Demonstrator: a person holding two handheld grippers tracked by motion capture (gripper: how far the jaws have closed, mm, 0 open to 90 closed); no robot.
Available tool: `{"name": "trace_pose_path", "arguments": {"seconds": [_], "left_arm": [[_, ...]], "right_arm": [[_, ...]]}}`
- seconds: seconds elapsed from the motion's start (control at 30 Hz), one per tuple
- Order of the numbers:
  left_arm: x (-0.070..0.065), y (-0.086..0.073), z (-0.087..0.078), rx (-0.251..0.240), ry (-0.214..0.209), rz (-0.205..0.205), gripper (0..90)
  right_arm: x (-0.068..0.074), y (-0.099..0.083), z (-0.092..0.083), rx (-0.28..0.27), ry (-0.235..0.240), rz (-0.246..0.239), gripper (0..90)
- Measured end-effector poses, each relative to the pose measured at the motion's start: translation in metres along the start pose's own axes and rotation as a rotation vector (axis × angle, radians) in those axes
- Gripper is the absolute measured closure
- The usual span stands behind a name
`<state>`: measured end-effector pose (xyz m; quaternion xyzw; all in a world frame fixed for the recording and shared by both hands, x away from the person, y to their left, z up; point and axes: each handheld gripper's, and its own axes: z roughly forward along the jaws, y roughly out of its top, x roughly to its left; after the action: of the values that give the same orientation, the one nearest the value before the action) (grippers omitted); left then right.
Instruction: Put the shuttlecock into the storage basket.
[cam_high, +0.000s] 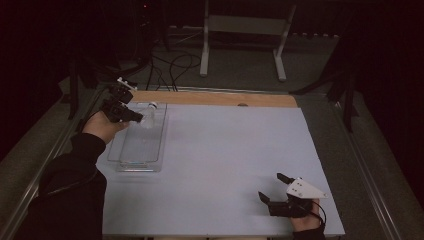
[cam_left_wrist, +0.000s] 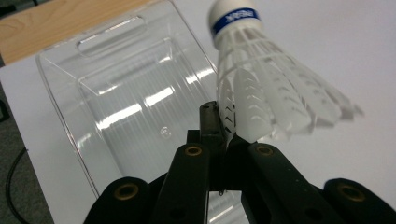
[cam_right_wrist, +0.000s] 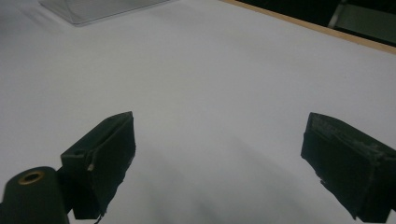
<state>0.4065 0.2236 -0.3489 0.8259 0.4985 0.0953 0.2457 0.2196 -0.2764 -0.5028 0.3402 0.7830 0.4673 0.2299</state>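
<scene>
Shuttlecock (cam_left_wrist: 261, 79) skirt edge — pinched, hidden between left gripper (cam_left_wrist: 223, 135) jaws

My left gripper (cam_left_wrist: 219, 140) is black with brass-coloured rivets. The shuttlecock (cam_left_wrist: 261, 88) it pinches is white, with a blue band bearing white lettering round its cap. The tray (cam_left_wrist: 126, 107) is clear with fine ribbing. My right gripper (cam_high: 280, 192) is black under a grey plate. The mat (cam_high: 225, 165) is pale lavender-white; the table edge (cam_high: 215, 98) is light wood.

Dim, dark-edged high view; bright streaks of glare cross the clear ribbed plastic tray (cam_left_wrist: 126, 102), and the white feathered shuttlecock (cam_left_wrist: 261, 88) blurs softly.
</scene>
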Motion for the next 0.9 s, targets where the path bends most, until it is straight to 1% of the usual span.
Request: {"name": "trace_pose_path", "arguments": {"seconds": [0.03, 0.07, 0.17, 0.2, 0.27, 0.3, 0.37, 0.43, 0.47, 0.53, 0.57, 0.6, 0.63, 0.77, 0.83, 0.9], "left_arm": [[0.001, 0.0, 0.001, -0.005, -0.006, -0.006, 90.0], [0.001, 0.0, 0.001, -0.009, 0.0, -0.009, 90.0], [0.002, -0.001, 0.003, -0.013, -0.005, -0.017, 90.0], [0.002, -0.002, 0.007, -0.015, -0.003, -0.021, 90.0], [0.003, -0.002, 0.01, -0.015, -0.014, -0.027, 90.0], [0.003, -0.003, 0.012, -0.01, -0.009, -0.027, 90.0], [0.004, -0.004, 0.017, -0.011, -0.015, -0.037, 90.0], [0.005, -0.005, 0.021, -0.004, -0.008, -0.036, 90.0], [0.005, -0.005, 0.023, -0.006, -0.012, -0.045, 90.0], [0.005, -0.005, 0.023, -0.006, -0.012, -0.045, 90.0], [0.006, -0.007, 0.03, 0.003, -0.005, -0.045, 90.0], [0.006, -0.007, 0.032, 0.006, -0.005, -0.048, 90.0], [0.007, -0.008, 0.034, 0.009, 0.004, -0.049, 90.0], [0.01, -0.01, 0.041, 0.013, 0.008, -0.06, 90.0], [0.011, -0.012, 0.044, 0.014, -0.004, -0.067, 90.0], [0.012, -0.014, 0.049, 0.025, 0.001, -0.065, 90.0]], "right_arm": [[0.0, 0.0, 0.0, 0.001, 0.0, 0.0, 10.1], [0.0, 0.0, 0.0, 0.0, 0.0, 0.001, 10.1], [0.0, 0.0, 0.0, 0.0, -0.001, 0.001, 10.1], [0.0, 0.0, -0.001, 0.0, -0.001, 0.001, 10.1], [0.0, 0.0, -0.001, 0.0, -0.001, 0.002, 10.1], [0.0, 0.0, -0.001, 0.0, 0.0, 0.002, 10.1], [0.0, 0.0, -0.001, 0.0, -0.002, 0.001, 10.1], [0.0, 0.0, -0.001, 0.001, -0.002, 0.001, 10.1], [0.0, 0.0, -0.001, 0.001, -0.002, 0.001, 10.1], [0.0, 0.0, -0.001, 0.001, -0.002, 0.001, 10.1], [0.0, 0.0, -0.001, 0.001, -0.002, 0.001, 10.1], [0.0, 0.0, -0.001, 0.001, -0.002, 0.0, 10.1], [0.0, 0.0, -0.001, 0.001, -0.002, 0.0, 10.1], [0.0, 0.0, -0.001, 0.002, -0.003, -0.001, 10.1], [0.0, 0.0, -0.001, 0.002, -0.002, -0.001, 10.1], [0.0, 0.0, 0.0, 0.002, -0.002, -0.002, 10.1]]}}
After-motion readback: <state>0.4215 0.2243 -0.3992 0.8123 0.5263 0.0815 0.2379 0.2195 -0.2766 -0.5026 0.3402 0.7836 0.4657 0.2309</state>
